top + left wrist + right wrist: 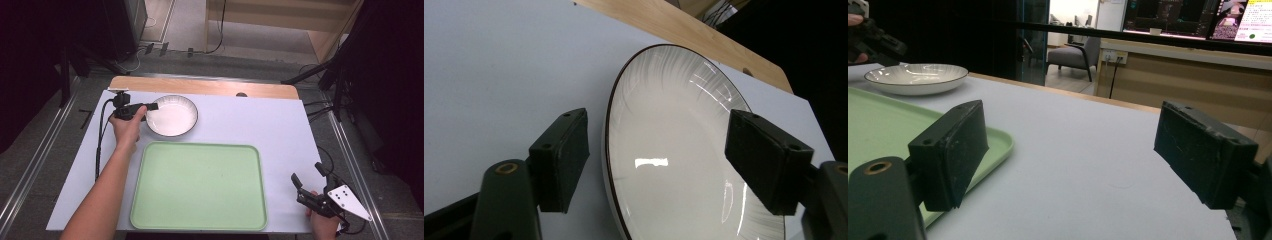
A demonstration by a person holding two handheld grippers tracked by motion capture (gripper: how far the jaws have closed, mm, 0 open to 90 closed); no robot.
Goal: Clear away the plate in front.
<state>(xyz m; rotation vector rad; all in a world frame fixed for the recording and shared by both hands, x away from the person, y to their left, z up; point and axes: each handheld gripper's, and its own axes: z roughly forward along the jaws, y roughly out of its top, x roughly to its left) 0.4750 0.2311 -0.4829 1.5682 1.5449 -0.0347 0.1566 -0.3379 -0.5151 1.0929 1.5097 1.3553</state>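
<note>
Straddling the bare white bowl (172, 116)'s rim, left gripper (150, 107) unclosed

Left gripper (656, 165) positioned at near edge of white plate (674, 150), with two black jaws astride dark-lined rim. One jaw outside rim over pale table surface (499, 70); other jaw above plate interior. Clear gap between each pad and plate; no contact visible. Plate resting flat on table surface. Wooden edge strip (694, 35) beyond plate, along far side.
</note>
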